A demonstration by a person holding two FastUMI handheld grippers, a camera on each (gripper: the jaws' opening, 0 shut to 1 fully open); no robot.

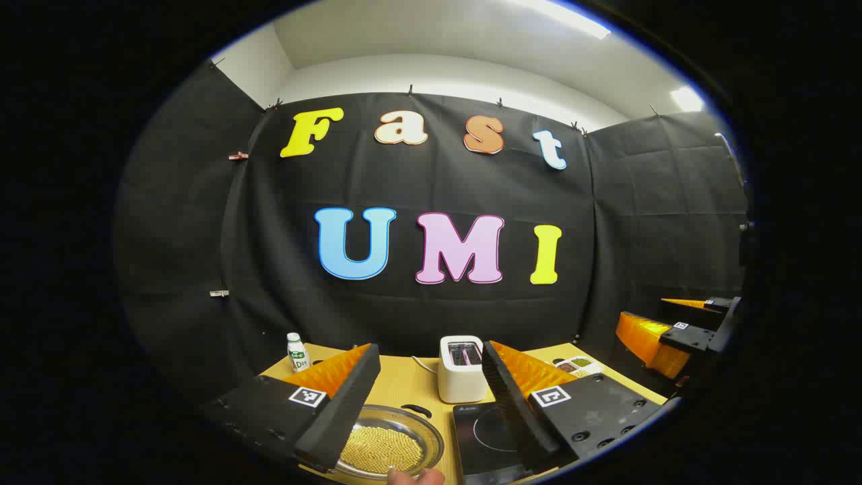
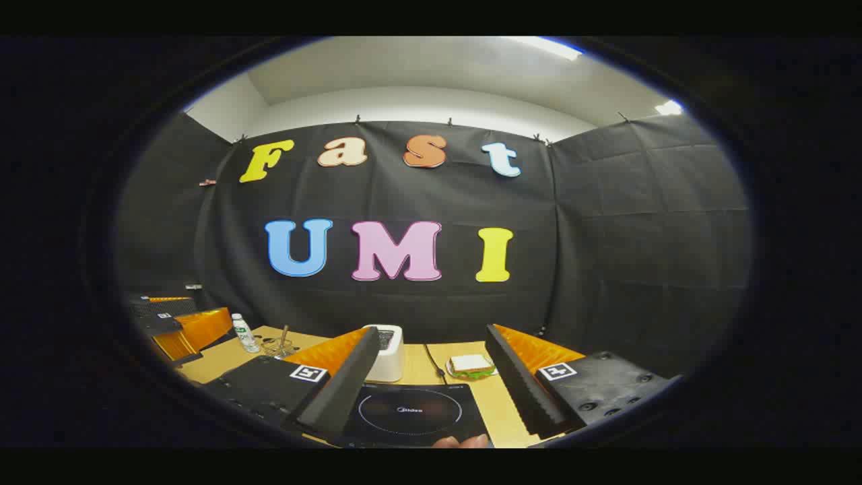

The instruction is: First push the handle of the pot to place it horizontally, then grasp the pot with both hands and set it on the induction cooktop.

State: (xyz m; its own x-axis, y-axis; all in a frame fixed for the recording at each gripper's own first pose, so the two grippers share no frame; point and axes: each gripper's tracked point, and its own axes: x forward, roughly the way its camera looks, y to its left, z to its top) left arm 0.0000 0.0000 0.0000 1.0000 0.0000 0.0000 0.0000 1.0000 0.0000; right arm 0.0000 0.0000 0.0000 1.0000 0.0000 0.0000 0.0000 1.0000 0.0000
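Both claws gape empty above the desk (image 1: 404, 384), left claw (image 1: 431, 404) framing the pot (image 1: 387, 444), right claw (image 2: 431, 397) over the induction cooktop (image 2: 411, 412), apparently poised to start.

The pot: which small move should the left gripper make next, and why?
Probably lower the left gripper toward the pot and go for its dark handle. The fingers are open and hang above the pot, touching nothing. The handle comes first, and the induction cooktop beside the pot is bare.

Black cloth wall (image 1: 431, 303) behind a wooden table (image 2: 498, 404) – ceiling strip lights (image 1: 572, 17) glow
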